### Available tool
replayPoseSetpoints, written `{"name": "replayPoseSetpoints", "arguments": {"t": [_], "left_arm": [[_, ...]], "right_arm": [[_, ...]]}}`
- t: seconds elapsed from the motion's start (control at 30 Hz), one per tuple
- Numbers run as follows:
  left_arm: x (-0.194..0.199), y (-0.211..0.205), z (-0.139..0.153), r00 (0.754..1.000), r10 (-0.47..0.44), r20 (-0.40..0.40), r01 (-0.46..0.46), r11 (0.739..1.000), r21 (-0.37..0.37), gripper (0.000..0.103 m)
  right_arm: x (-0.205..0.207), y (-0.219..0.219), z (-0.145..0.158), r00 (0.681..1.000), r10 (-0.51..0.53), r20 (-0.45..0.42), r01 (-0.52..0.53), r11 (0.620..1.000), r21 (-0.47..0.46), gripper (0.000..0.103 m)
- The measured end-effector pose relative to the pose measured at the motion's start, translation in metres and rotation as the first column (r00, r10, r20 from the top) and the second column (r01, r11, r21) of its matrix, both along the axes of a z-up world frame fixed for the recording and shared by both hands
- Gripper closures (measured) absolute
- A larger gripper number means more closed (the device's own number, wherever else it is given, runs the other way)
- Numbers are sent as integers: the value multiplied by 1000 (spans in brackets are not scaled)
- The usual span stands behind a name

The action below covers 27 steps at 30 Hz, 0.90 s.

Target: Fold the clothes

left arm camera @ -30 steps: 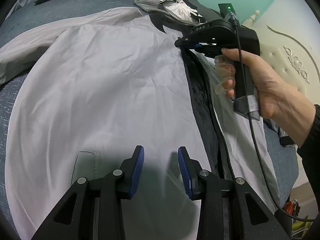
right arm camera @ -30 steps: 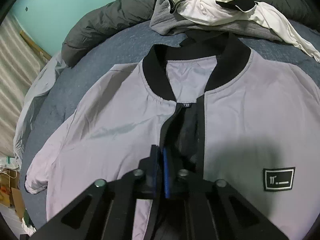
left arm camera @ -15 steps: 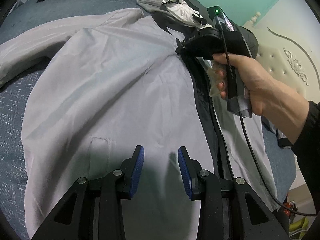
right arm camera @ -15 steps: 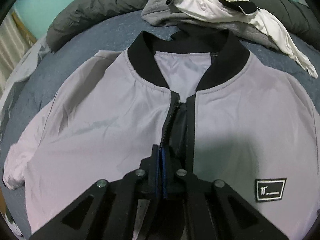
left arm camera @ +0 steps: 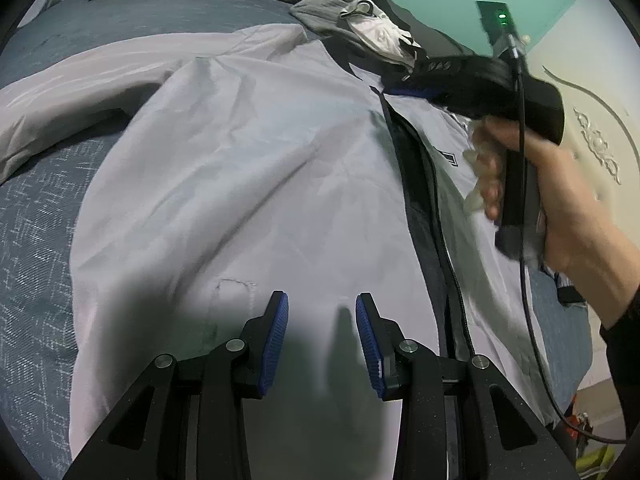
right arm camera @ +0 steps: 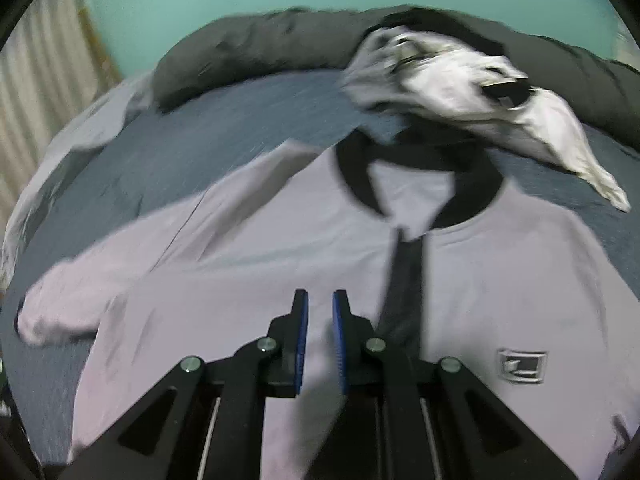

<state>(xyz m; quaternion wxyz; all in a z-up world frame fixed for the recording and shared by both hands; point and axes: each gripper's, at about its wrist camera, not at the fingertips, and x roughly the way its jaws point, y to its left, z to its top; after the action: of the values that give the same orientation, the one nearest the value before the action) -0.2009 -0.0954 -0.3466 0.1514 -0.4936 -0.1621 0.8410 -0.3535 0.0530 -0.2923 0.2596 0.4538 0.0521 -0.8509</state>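
I see the jacket (left arm camera: 248,184) lying face up and spread flat on the blue bed cover (left arm camera: 36,264); I use the jacket as my reference for all positions. Its black collar (right arm camera: 420,152) points toward the far end of the bed, and the black zipper strip (right arm camera: 404,276) runs down its middle from the collar. One sleeve (right arm camera: 92,280) lies out to the side of the jacket body. A small patch (right arm camera: 522,365) sits on the chest panel beside the zipper strip.

My left gripper (left arm camera: 322,340) hangs over the lower front panel of the jacket. Its blue-padded fingers stand wide apart and hold nothing.

My right gripper (right arm camera: 318,340) hangs over the jacket front, just beside the zipper strip. Its fingers show a narrow gap with no cloth between them. In the left wrist view, a hand (left arm camera: 560,200) grips this tool's handle above the zipper side of the jacket.

Beyond the collar lies a pile of grey and white clothes (right arm camera: 460,76). Behind that pile lies a dark quilt (right arm camera: 260,52). The right wrist view is motion-blurred.
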Motion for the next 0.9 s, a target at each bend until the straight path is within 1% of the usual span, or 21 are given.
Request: {"name": "replayPoseSetpoints", "arguments": {"t": [0.03,0.1,0.13,0.17,0.2,0.27,0.33,0.4,0.5,0.6,0.73,0.77,0.8,0.87,0.9], "left_arm": [[0,0,0,1000,2,0,-2,1000,-1,65],[6,0,2,1000,2,-1,-2,1000,-4,65],[7,-1,2,1000,1,-1,-1,1000,-6,65],[9,-1,3,1000,1,-1,-1,1000,-8,65],[9,-3,3,1000,4,-1,-4,1000,-5,65],[10,-6,5,1000,9,1,-9,1000,-1,65],[12,-9,7,1000,14,-3,-14,1000,-3,65],[15,-13,10,1000,19,-6,-19,1000,-5,65],[18,-17,14,1000,26,-11,-26,1000,-8,65],[22,-22,18,999,33,-16,-33,999,-11,65],[34,-28,28,999,39,-23,-40,999,-32,65],[37,-30,32,999,42,-24,-43,998,-37,65],[41,-32,35,999,45,-26,-46,998,-42,65],[48,-37,41,998,50,-30,-51,997,-52,65],[52,-39,44,998,53,-31,-54,997,-57,65]], "right_arm": [[-1,-5,-9,1000,5,17,-5,1000,29,92],[-4,-8,-29,997,-22,68,15,996,89,92],[-4,-6,-37,995,-32,91,23,994,102,92],[-4,-4,-41,995,-35,95,26,995,96,93],[-2,-1,-41,996,-32,79,26,996,81,94],[0,2,-38,997,-29,73,23,997,78,94],[7,9,-26,998,-40,48,38,998,56,94],[16,22,-11,998,-54,25,54,999,8,94],[39,47,7,998,-50,22,51,998,-48,92],[66,74,18,997,-57,44,60,995,-73,92],[103,112,22,990,-80,119,93,990,-110,91],[113,119,22,987,-84,137,101,987,-123,88],[126,124,20,983,-71,172,96,985,-143,80],[148,125,18,976,-30,216,66,985,-161,71],[157,122,17,974,-10,226,47,986,-159,71]]}}
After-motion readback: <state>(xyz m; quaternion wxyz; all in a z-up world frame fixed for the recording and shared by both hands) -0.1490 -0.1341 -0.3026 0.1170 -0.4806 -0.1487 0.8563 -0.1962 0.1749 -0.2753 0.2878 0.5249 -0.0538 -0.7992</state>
